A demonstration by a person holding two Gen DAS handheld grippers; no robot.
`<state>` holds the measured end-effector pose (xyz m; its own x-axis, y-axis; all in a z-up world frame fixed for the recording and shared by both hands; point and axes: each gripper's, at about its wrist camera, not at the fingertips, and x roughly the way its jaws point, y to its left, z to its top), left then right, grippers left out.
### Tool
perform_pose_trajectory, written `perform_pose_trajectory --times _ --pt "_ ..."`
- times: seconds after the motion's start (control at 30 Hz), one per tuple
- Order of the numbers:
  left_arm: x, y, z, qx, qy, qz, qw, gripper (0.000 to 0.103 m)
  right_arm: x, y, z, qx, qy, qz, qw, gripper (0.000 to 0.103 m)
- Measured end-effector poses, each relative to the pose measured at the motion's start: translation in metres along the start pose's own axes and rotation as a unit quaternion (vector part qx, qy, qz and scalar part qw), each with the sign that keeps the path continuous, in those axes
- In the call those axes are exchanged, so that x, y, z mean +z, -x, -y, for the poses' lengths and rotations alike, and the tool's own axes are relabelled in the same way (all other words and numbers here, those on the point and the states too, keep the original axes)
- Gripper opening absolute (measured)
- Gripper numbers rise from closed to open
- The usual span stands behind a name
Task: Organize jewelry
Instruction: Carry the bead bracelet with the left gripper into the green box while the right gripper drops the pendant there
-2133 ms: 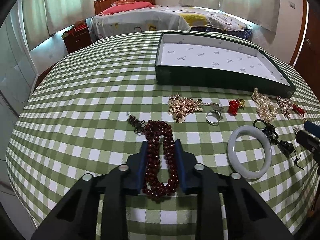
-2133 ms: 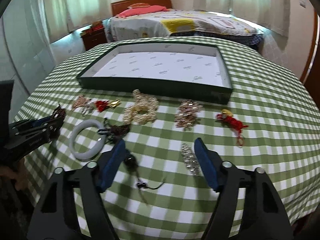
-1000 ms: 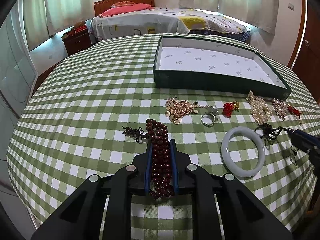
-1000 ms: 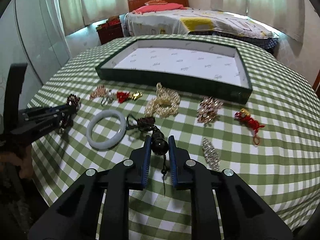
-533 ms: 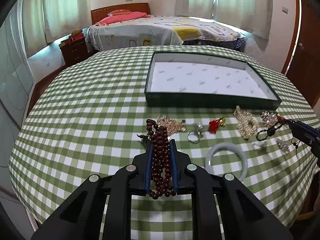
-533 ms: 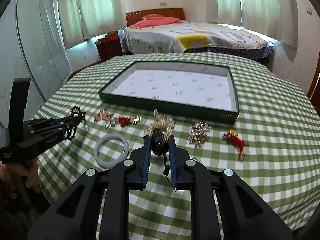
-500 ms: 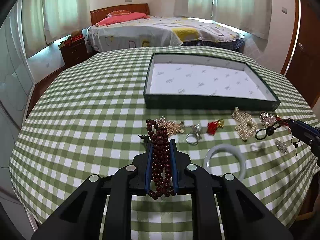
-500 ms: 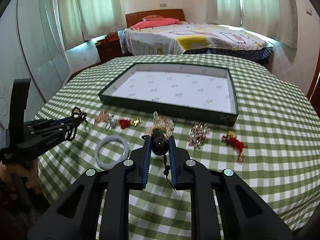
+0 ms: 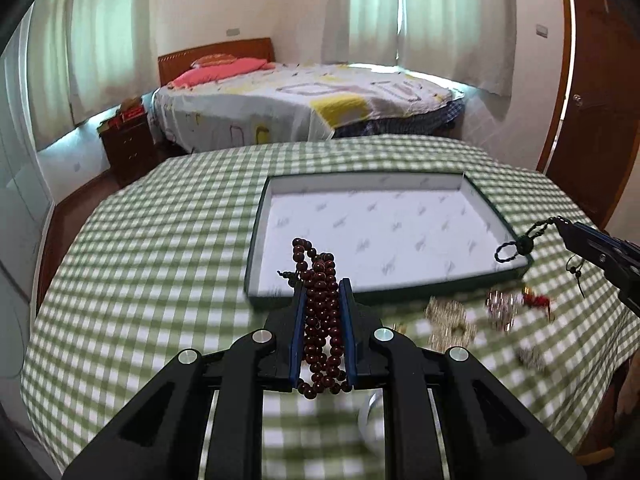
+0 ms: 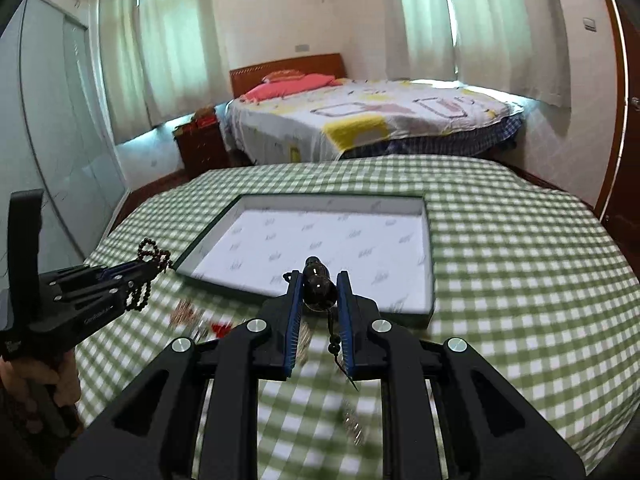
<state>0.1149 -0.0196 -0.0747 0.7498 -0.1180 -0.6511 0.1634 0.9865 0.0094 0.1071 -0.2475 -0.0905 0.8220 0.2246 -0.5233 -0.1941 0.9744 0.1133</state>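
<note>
My left gripper is shut on a dark red bead string and holds it in the air before the near left corner of the green tray. My right gripper is shut on a black bead pendant with a dangling cord, lifted before the tray's near wall. The tray has a white printed lining and nothing in it. In the left wrist view the right gripper shows at the right with the pendant's cord loop. In the right wrist view the left gripper shows at the left with the beads.
Blurred jewelry lies on the green checked tablecloth below the tray: gold and pearl pieces, a red charm, a white bangle's edge. A bed and a wooden door stand beyond the table.
Both grippers have risen and moved forward toward the tray with their pieces. The loose jewelry has slid down and under the grippers in both views.
</note>
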Motion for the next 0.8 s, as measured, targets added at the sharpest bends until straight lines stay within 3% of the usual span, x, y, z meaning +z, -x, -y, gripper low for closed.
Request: perform_pose_trajectory --times 0.27,0.5,0.8 --pt "0.036 -0.045 0.009 -0.009 -0.012 0.016 0.9998 0.017 0.019 -0.050 0.022 -0.022 -0.019 -0.005 1.000 0.017" --pt "0.035 -0.109 0.003 -0.015 -0.001 -0.037 0.9992 0.017 -0.001 -0.104 0.037 -0.039 -0.033 -0.064 0.997 0.017" --pt "0.024 -0.140 -0.005 -0.009 -0.002 -0.079 0.9968 0.017 -0.020 -0.133 0.047 -0.065 -0.035 -0.110 0.991 0.017"
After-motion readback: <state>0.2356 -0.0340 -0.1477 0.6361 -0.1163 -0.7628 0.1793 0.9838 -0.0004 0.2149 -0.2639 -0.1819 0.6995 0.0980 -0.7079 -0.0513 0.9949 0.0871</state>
